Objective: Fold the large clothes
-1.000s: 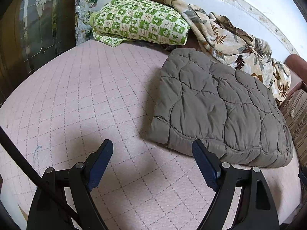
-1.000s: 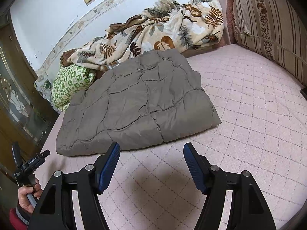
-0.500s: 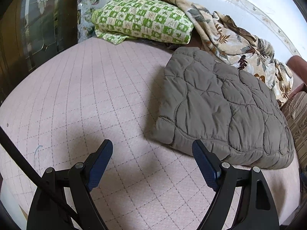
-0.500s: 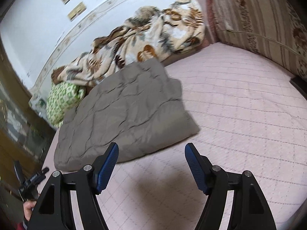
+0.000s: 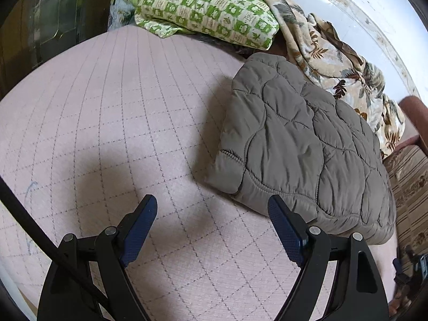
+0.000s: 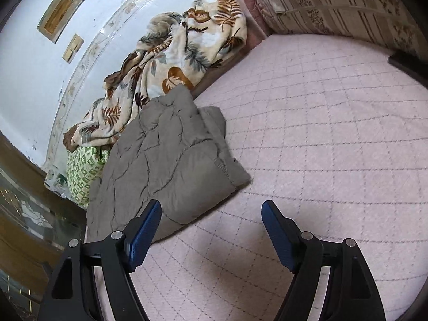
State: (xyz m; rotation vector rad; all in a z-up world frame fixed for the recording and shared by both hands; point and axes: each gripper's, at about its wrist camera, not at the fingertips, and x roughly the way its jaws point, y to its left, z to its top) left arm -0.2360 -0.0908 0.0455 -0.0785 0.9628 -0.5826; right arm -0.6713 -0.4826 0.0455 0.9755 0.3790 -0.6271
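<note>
A grey-brown quilted jacket (image 5: 302, 139) lies folded into a thick rectangle on the pink quilted bed cover (image 5: 112, 112). It also shows in the right wrist view (image 6: 163, 165), left of centre. My left gripper (image 5: 211, 214) is open and empty, just in front of the jacket's near left corner. My right gripper (image 6: 211, 214) is open and empty, low over the bed cover (image 6: 321, 139), with its left finger in front of the jacket's near edge. Neither gripper touches the jacket.
A leaf-print blanket (image 6: 171, 61) is heaped along the white wall behind the jacket. A green checked pillow (image 5: 206, 8) lies at the bed's far left. A striped cushion (image 6: 334, 2) stands at the right end. A dark glass-fronted cabinet (image 5: 53, 13) flanks the bed.
The right gripper has swung to the right, so the jacket slid to the left of its view. The left gripper has edged slightly closer to the jacket. The jacket itself has not moved.
</note>
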